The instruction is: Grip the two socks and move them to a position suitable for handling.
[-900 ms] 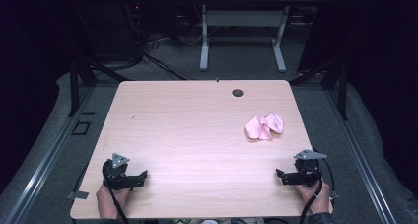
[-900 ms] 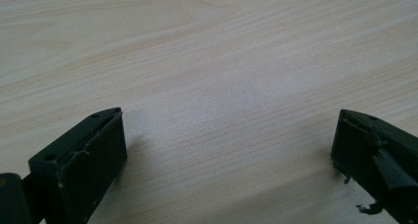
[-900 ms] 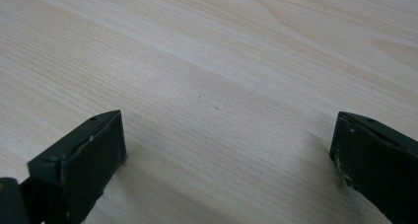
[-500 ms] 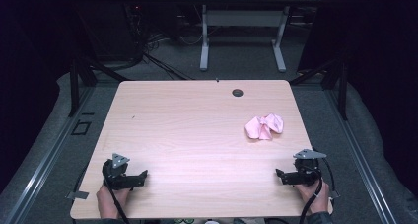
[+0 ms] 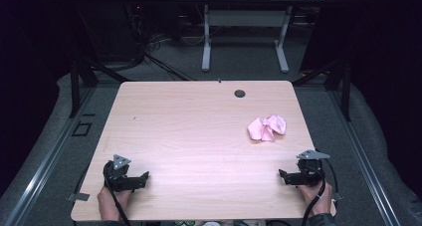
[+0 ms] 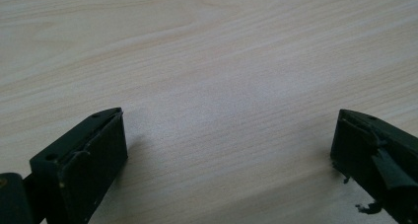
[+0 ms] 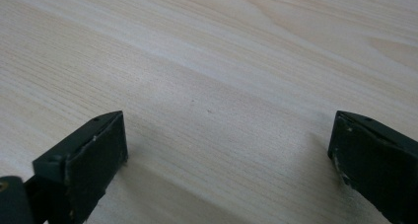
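Pink crumpled cloth (image 5: pixel 267 128) lies on the light wooden table (image 5: pixel 199 131), toward its right edge and a little past the middle of its depth, well apart from both grippers. From the right gripper (image 5: pixel 284 176), which rests near the table's front right corner in the person's right hand (image 5: pixel 318 198), the cloth sits at about eleven o'clock, up and slightly left in the high view, with bare wood between them. From the left gripper (image 5: pixel 144 176), held low at the front left corner, the cloth lies far off at about two o'clock. Both claws stand wide apart with nothing between them: in the left gripper view and the right gripper view alike, the black jaws frame only bare wood grain. A small dark round grommet (image 5: pixel 240 93) sits near the table's far edge, at about eleven o'clock from the cloth.
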Demonstrator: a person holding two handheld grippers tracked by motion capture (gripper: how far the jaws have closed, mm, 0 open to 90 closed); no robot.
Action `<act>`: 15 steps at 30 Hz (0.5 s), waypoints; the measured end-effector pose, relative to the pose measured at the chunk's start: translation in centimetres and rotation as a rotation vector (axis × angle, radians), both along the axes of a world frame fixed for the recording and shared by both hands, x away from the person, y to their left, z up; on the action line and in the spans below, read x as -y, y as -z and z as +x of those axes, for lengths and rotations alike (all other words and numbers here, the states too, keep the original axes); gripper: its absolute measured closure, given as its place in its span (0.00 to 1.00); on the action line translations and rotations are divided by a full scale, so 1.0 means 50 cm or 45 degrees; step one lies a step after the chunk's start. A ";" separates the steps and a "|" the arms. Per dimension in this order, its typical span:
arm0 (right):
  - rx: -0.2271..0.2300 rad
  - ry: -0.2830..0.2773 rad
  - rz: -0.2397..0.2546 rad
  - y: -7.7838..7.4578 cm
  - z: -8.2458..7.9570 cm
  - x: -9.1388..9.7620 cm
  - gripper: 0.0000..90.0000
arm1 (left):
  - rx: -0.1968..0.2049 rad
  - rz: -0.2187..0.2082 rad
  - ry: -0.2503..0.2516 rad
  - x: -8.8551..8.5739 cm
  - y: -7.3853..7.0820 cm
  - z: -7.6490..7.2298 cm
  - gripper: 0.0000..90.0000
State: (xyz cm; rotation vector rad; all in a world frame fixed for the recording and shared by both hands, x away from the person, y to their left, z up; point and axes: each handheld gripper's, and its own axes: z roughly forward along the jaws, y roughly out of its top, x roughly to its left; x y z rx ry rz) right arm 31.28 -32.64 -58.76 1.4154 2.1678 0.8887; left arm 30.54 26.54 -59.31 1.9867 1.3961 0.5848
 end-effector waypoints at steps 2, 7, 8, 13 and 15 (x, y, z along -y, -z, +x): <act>-0.005 -0.002 -0.001 -0.001 0.000 0.001 0.01 | 0.000 -0.001 0.000 0.000 0.000 0.000 0.01; -0.026 0.003 0.081 -0.013 0.008 0.007 0.00 | 0.004 -0.001 0.002 0.000 0.000 -0.001 0.01; -0.015 -0.008 0.080 -0.020 0.010 0.007 0.00 | 0.004 -0.002 0.002 0.000 0.000 -0.001 0.01; -0.006 -0.038 0.097 -0.048 0.023 -0.005 0.00 | 0.001 0.003 -0.002 -0.001 0.000 -0.001 0.02; -0.002 -0.054 0.101 -0.065 0.036 -0.015 0.00 | 0.004 0.003 -0.006 -0.001 0.000 0.000 0.02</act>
